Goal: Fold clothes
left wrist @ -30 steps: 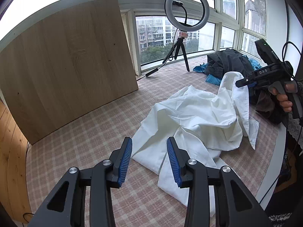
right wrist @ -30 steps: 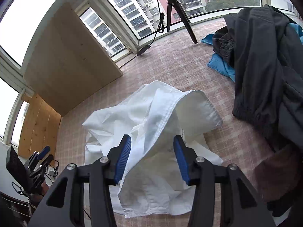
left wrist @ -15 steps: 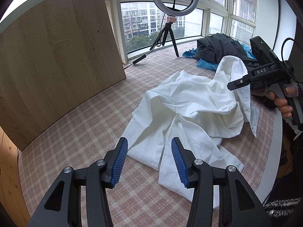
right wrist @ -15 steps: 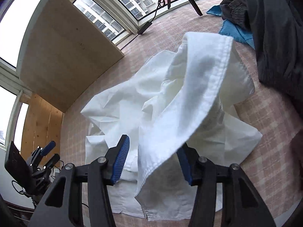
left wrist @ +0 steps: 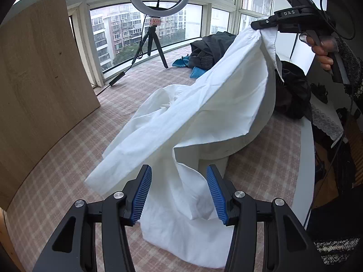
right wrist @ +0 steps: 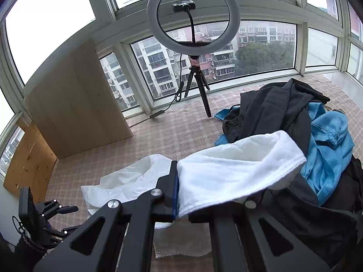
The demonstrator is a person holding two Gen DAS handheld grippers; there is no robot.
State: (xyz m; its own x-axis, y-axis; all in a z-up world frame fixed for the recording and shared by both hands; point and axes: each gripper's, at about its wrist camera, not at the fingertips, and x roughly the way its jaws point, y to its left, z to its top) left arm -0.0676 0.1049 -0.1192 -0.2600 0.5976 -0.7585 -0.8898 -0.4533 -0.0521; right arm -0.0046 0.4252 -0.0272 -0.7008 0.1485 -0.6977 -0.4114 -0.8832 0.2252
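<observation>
Now right tool [right wrist: 175,192] clamped on white garment [left wrist: 204,113] edge – left tool [left wrist: 179,195] open, holding nothing.

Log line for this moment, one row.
right claw: shut on white garment, lifted | left claw: open, over its lower edge | fold: not started

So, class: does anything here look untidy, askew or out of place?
The white garment hangs crumpled and lopsided, one edge pinched up by the right gripper. Behind it, dark clothes and a blue garment lie heaped unfolded.

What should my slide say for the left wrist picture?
Right gripper lifts the white garment while the open left gripper waits below.
</observation>
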